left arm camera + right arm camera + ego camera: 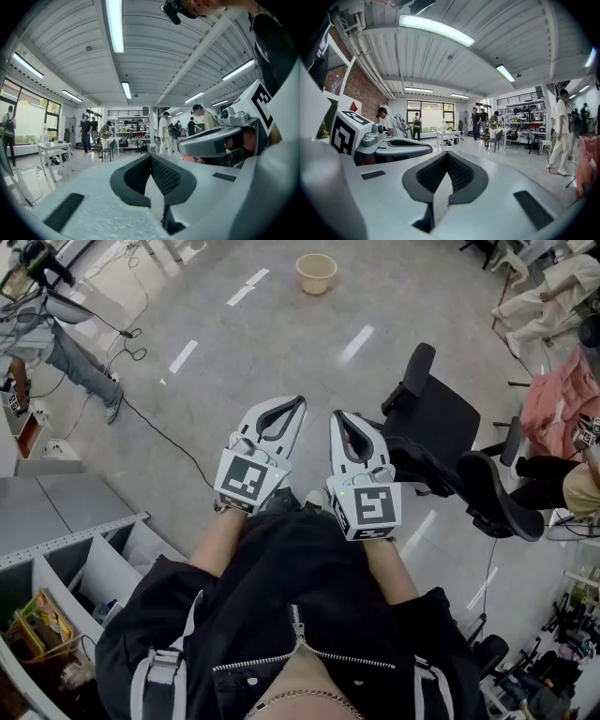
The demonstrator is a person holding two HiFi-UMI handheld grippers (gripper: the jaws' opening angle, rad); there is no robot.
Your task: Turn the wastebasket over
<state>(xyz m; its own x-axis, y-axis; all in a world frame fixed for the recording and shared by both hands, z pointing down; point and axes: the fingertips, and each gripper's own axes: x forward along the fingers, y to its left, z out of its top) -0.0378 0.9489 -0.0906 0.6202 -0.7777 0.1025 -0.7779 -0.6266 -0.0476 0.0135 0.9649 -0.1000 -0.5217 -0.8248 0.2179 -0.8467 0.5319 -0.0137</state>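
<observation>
Grey polished floor, beige wastebasket upright (far off), black chair

We see bright, even light. Ceiling tubes flare white, and the floor returns them as pale streaks; shadows are soft. Both gripper views bulge, their corners vignetted black, and the windows blow out. The left hand-held gripper and right hand-held gripper blur near the lens; the background is sharper.
</observation>
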